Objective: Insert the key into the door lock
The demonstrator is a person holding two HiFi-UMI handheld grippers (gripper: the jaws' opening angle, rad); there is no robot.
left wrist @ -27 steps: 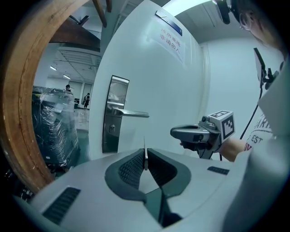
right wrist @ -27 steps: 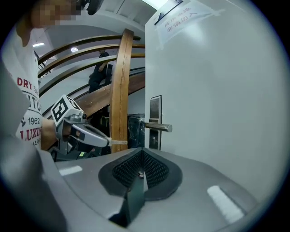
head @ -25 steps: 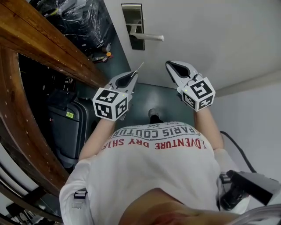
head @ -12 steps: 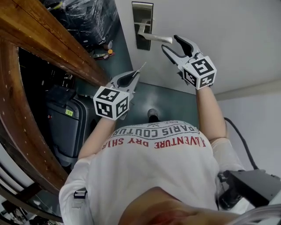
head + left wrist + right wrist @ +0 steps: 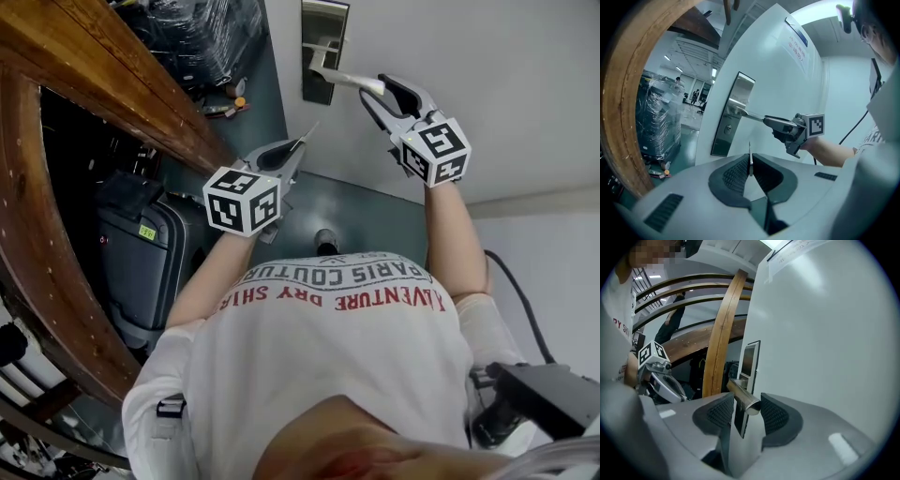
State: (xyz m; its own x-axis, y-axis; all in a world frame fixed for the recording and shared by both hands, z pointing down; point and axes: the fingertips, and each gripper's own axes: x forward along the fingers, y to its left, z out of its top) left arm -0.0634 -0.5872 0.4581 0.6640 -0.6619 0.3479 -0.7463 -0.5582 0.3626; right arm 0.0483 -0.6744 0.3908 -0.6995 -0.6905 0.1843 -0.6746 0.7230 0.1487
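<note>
A thin metal key (image 5: 750, 158) stands upright between the pads of my left gripper (image 5: 750, 162), which is shut on it. In the head view that gripper (image 5: 298, 143) hovers below and left of the steel lock plate (image 5: 323, 47), apart from the door. The keyhole (image 5: 726, 130) sits low on the plate, below the lever. My right gripper (image 5: 380, 92) has just been closing; the free end of the door handle (image 5: 743, 397) lies between its pads (image 5: 774, 416), which press on it.
The white door (image 5: 487, 75) fills the upper right. A curved wooden beam (image 5: 94, 84) runs along the left, with a dark suitcase (image 5: 150, 253) and a plastic-wrapped stack (image 5: 187, 37) behind it. Small items (image 5: 234, 101) lie on the green floor. A black cable (image 5: 525, 309) hangs at right.
My right gripper moved up and left from open air to the handle, opened wide, then closed around the lever's end. The left gripper with the key shifted a little toward the door.
</note>
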